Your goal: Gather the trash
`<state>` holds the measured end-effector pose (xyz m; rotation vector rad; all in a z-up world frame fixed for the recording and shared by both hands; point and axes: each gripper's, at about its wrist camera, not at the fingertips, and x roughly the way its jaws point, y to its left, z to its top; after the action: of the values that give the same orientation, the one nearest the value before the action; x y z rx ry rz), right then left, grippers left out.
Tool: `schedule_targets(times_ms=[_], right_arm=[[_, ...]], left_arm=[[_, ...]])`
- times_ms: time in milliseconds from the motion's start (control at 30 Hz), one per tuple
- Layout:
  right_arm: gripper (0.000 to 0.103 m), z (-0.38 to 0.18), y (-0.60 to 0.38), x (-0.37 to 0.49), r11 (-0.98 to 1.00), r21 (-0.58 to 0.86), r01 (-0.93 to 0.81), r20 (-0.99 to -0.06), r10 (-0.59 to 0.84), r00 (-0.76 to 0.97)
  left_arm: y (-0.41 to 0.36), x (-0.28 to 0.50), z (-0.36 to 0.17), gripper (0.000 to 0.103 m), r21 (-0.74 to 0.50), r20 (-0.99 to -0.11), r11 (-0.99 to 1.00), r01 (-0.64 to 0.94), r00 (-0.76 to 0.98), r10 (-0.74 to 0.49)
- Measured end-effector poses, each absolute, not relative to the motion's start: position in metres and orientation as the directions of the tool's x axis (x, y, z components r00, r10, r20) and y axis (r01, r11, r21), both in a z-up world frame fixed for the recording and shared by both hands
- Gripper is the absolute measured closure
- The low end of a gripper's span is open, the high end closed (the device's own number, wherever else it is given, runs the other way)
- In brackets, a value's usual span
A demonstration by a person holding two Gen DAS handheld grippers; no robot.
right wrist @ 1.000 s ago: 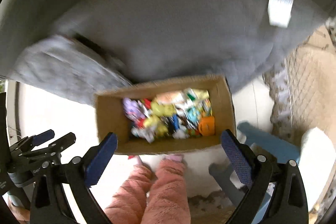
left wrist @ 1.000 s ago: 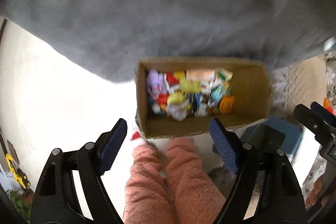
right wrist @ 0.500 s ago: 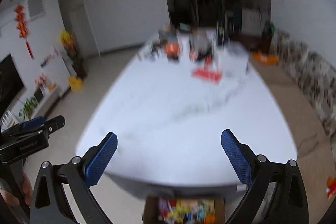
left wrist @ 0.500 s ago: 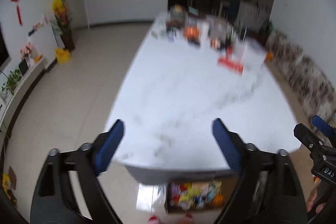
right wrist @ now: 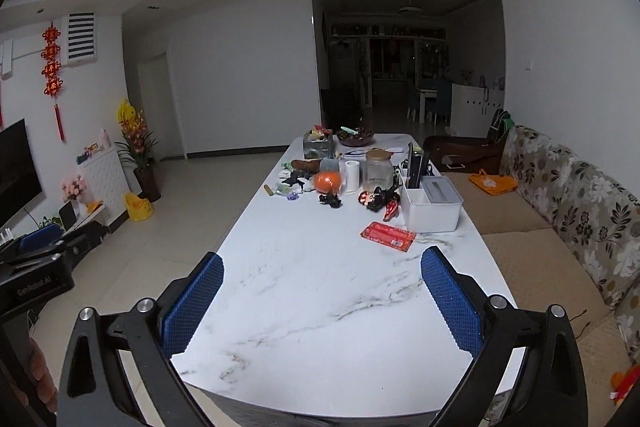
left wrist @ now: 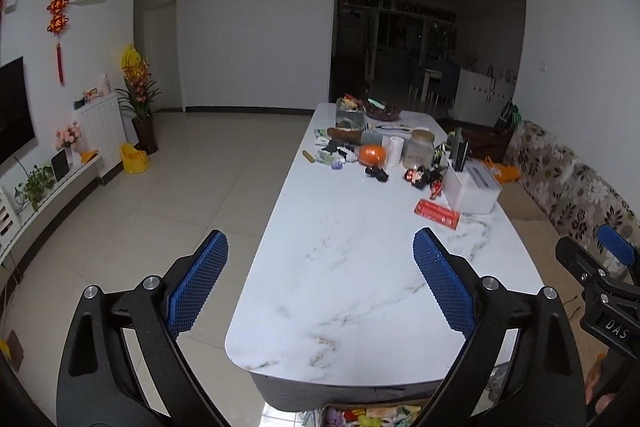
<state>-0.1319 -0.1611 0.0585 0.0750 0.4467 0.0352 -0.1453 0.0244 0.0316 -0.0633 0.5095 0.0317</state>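
My left gripper (left wrist: 320,247) hovers over the near end of a white marble table (left wrist: 352,279); its jaws are opening and nothing is between them. In the right wrist view my right gripper (right wrist: 322,263) stands open and empty over the same end. Litter lies on the table's far half: a flat red packet (left wrist: 437,213), dark crumpled wrappers (left wrist: 377,174), red and black wrappers (left wrist: 420,177) and an orange ball (left wrist: 373,155). Under the table's near edge a cardboard box (left wrist: 372,417) holding colourful wrappers shows only partly.
A white organiser box (right wrist: 434,205), a glass jar (right wrist: 379,171), a white roll (right wrist: 353,175) and bowls stand among the litter. A flowered sofa (right wrist: 576,203) runs along the right. Tiled floor (left wrist: 160,187) lies to the left, with a white cabinet and plants by the wall.
Both grippers have risen from looking down into the cardboard box to looking across the tabletop. The left jaws stand a little wider than before.
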Motion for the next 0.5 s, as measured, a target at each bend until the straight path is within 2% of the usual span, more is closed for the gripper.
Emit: schedule_targets(times_ms=[500], right_arm=[[0.005,0.067,-0.151,-0.139,0.997,0.072,-0.007,-0.407,0.036,0.913]], left_arm=[[0.034,-0.145,0.033,0.011,-0.058,-0.488,0.998,-0.038,0.873,0.004]])
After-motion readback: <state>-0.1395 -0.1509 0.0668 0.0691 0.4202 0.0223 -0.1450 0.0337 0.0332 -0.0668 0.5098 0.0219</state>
